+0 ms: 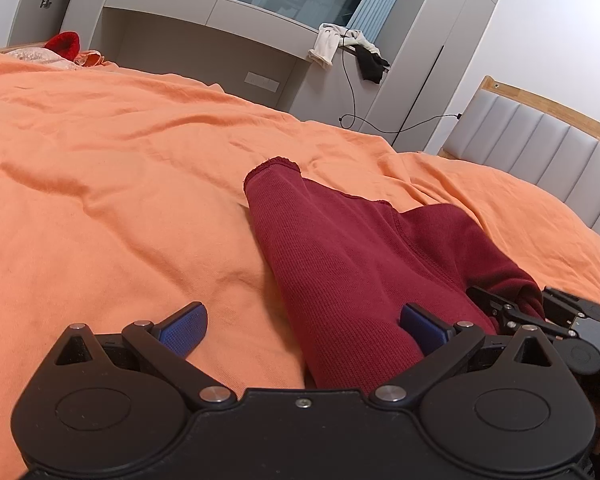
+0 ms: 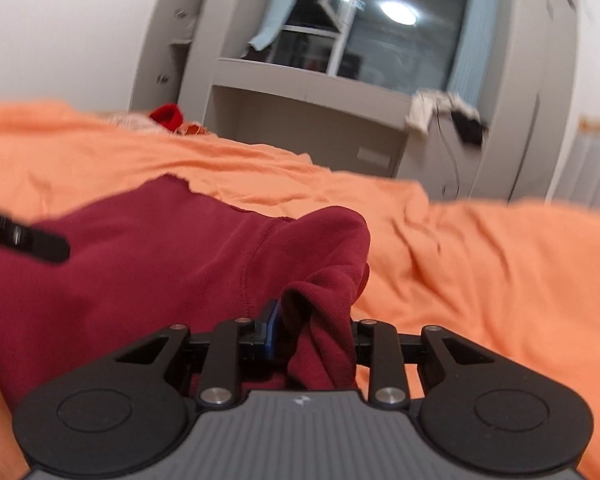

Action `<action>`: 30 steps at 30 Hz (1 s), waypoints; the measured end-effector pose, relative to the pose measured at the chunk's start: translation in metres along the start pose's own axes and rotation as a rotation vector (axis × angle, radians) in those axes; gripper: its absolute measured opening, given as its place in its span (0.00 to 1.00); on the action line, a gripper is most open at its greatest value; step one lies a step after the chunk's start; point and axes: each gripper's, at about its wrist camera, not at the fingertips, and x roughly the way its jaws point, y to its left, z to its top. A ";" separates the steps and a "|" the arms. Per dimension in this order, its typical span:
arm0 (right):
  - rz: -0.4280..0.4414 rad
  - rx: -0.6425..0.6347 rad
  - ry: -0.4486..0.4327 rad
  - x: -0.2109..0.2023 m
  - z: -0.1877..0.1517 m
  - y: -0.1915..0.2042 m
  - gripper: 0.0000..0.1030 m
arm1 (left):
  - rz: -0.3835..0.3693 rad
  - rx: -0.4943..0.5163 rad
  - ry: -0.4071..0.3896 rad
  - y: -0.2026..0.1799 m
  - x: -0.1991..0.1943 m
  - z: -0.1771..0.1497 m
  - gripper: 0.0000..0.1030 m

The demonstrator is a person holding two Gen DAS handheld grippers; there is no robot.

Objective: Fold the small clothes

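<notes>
Two grippers are seen at the near end of a dark red garment (image 1: 340,248) spread on the orange bedsheet (image 1: 120,160). Its long axis runs away from them, cuff farthest. The right gripper (image 2: 314,340) is pinched on a bunched fold at the garment's right edge — the nearer hold. The left gripper (image 1: 304,330) is spread wide, empty, one finger touching the cloth's left side.

Both wrist cameras sit low and close over the orange bedspread (image 1: 100,200), facing the grey wall unit (image 2: 300,120); both frame the maroon garment (image 1: 340,260).
</notes>
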 end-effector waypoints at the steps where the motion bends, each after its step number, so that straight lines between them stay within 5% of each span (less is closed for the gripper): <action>1: -0.018 -0.046 -0.009 -0.001 0.000 0.007 0.30 | 0.001 0.002 0.000 0.000 0.000 0.000 1.00; 6: -0.060 -0.155 -0.032 -0.003 -0.002 0.026 0.30 | 0.002 0.010 -0.002 0.001 0.002 -0.002 1.00; 15: 0.010 -0.013 0.000 0.003 -0.001 0.005 0.31 | -0.010 -0.012 -0.030 0.002 -0.004 -0.003 1.00; 18: 0.033 0.029 0.007 0.002 0.001 -0.005 0.37 | -0.010 -0.016 -0.033 0.002 -0.005 -0.002 1.00; 20: 0.048 0.078 0.015 0.002 0.002 -0.015 0.53 | -0.015 -0.029 -0.033 0.003 -0.005 -0.001 1.00; 22: 0.058 0.144 0.022 0.001 0.002 -0.028 0.66 | -0.020 -0.043 -0.030 0.004 -0.006 0.001 1.00; 25: 0.129 0.302 0.046 0.004 -0.002 -0.055 0.73 | -0.020 -0.048 -0.024 0.004 -0.005 0.003 1.00; 30: 0.370 0.721 0.123 0.026 -0.022 -0.099 0.85 | -0.007 -0.032 -0.014 0.003 -0.005 0.002 1.00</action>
